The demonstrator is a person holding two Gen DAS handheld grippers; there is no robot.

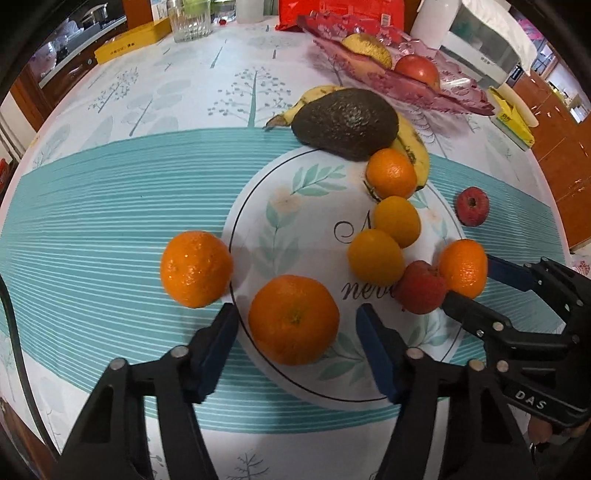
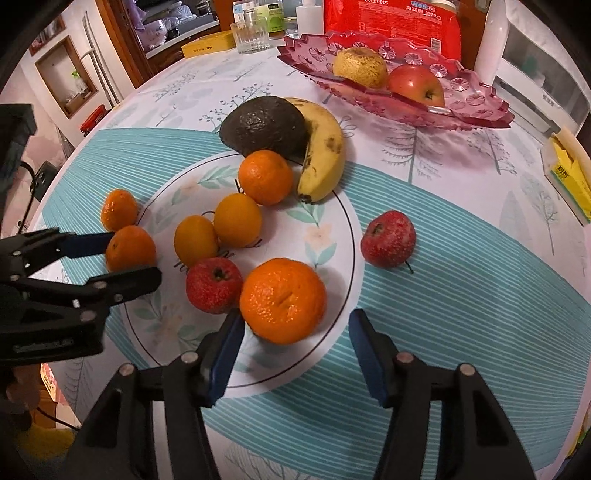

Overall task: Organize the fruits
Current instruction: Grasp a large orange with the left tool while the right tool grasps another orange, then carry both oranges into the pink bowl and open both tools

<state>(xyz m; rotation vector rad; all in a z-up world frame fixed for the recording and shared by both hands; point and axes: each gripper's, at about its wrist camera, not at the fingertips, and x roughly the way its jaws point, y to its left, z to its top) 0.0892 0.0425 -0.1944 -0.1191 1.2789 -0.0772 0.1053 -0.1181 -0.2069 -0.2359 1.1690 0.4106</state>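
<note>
On a white leaf-print circle (image 1: 295, 206) of the tablecloth lie oranges, two yellow fruits (image 1: 397, 225), a red fruit (image 1: 421, 288), an avocado (image 1: 345, 122) and a banana (image 1: 413, 151). My left gripper (image 1: 295, 312) straddles one big orange (image 1: 293, 319); a narrow gap shows at each blue pad, so it is open. My right gripper (image 2: 295, 316) straddles another orange (image 2: 282, 301), with the left pad close to it and the right pad clearly apart. A pink glass dish (image 2: 480, 107) at the back holds an apple (image 2: 415, 85) and a yellow fruit (image 2: 360, 66).
One orange (image 1: 195, 267) lies left of the circle and a red fruit (image 2: 388, 240) right of it. A glass (image 2: 251, 35), a yellow box (image 2: 208, 44), a red bag (image 2: 391, 22) and a white bottle (image 2: 495, 40) stand along the table's far edge. A yellow packet (image 2: 570, 173) lies at the right.
</note>
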